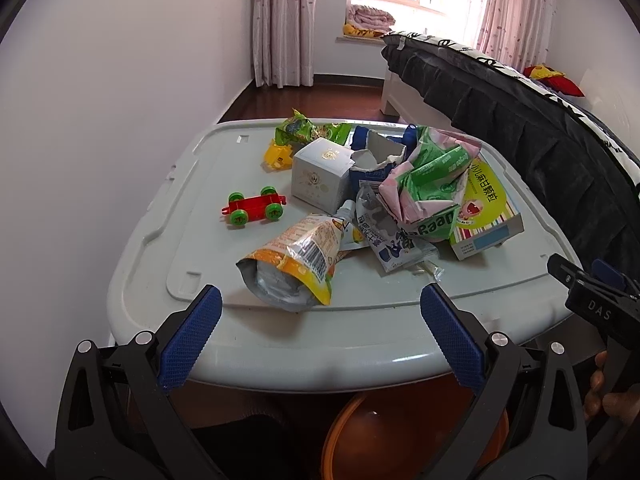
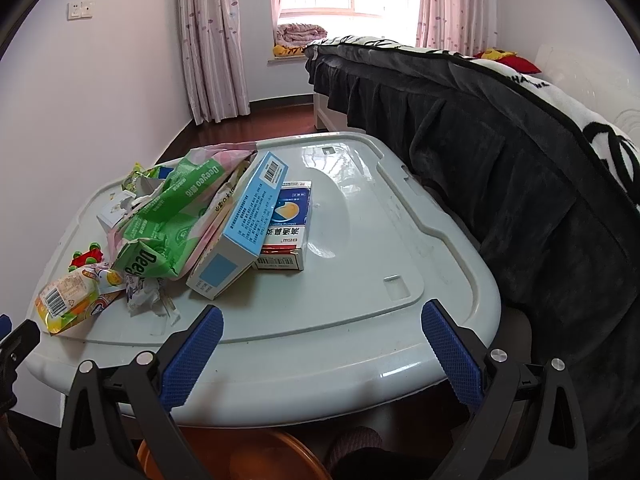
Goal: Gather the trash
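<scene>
My left tool [image 1: 320, 312] hangs spread at the surface's [image 1: 360, 344] near edge. The orange pouch [image 1: 298, 266] lies just ahead, its long axis running away rightward. My right tool [image 2: 322, 334], also spread, sits farther from it.

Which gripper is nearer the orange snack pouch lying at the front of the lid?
Left. The left gripper is open right in front of the orange snack pouch. The right gripper is open farther to the right, with the pouch off its left side.
</scene>
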Tool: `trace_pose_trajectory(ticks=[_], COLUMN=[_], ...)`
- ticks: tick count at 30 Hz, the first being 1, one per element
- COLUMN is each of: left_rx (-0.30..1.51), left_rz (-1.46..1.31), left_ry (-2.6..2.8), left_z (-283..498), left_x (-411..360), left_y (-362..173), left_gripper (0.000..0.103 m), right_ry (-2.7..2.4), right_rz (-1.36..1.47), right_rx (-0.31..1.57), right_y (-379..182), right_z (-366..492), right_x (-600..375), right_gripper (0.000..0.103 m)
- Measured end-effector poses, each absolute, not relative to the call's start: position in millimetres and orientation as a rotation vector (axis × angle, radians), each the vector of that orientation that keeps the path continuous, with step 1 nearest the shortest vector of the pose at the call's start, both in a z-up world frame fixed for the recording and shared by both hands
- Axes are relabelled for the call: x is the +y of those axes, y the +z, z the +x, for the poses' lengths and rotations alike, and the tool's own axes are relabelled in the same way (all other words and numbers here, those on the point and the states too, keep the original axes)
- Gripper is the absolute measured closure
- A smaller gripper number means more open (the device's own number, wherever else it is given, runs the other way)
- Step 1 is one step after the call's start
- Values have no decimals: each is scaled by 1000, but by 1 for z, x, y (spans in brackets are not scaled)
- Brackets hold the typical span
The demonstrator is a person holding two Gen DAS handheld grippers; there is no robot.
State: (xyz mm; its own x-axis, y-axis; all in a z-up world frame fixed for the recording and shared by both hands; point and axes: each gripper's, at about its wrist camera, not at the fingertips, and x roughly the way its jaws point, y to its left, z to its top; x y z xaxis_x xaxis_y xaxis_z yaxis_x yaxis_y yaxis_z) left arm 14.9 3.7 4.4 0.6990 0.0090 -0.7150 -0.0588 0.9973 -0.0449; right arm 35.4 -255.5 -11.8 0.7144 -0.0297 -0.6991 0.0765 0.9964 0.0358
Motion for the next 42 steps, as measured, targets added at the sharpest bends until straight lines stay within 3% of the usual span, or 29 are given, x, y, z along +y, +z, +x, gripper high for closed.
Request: trace_pose_trajectory(ticks=[13, 23, 25, 26, 27, 29, 36, 42], left_rx=[873, 1073, 1087, 1110, 1132, 1118, 1069, 972], left_rz=[-13, 42, 62, 62, 51, 45, 46, -37], left_ry=[-60, -116, -96, -94, -107, -103, -65, -63], left_z=[76, 129, 130, 131, 132, 128, 102, 56], left_x=[17, 17, 19, 20, 21, 23, 18, 15], left_y=[14, -49, -58, -64, -67, -70, -65, -19], left_gripper=[6, 7, 13, 39, 51, 63, 68, 68], right_ry=[-41, -16, -12, -10, -8, -5, -10, 0], right_rz=[112, 119, 126, 128, 130, 127, 126, 121], right_rx=[835, 863, 867, 869, 869, 868, 858, 846], right_y=[-21, -25, -26, -26, -26, -26, -24, -21], right_z=[45, 51, 52, 53, 53, 53, 53, 48], right_x=[-258, -253, -253, -253, -252, -251, -252, -251], right_gripper=[5, 5, 5, 5, 5, 5, 5, 5])
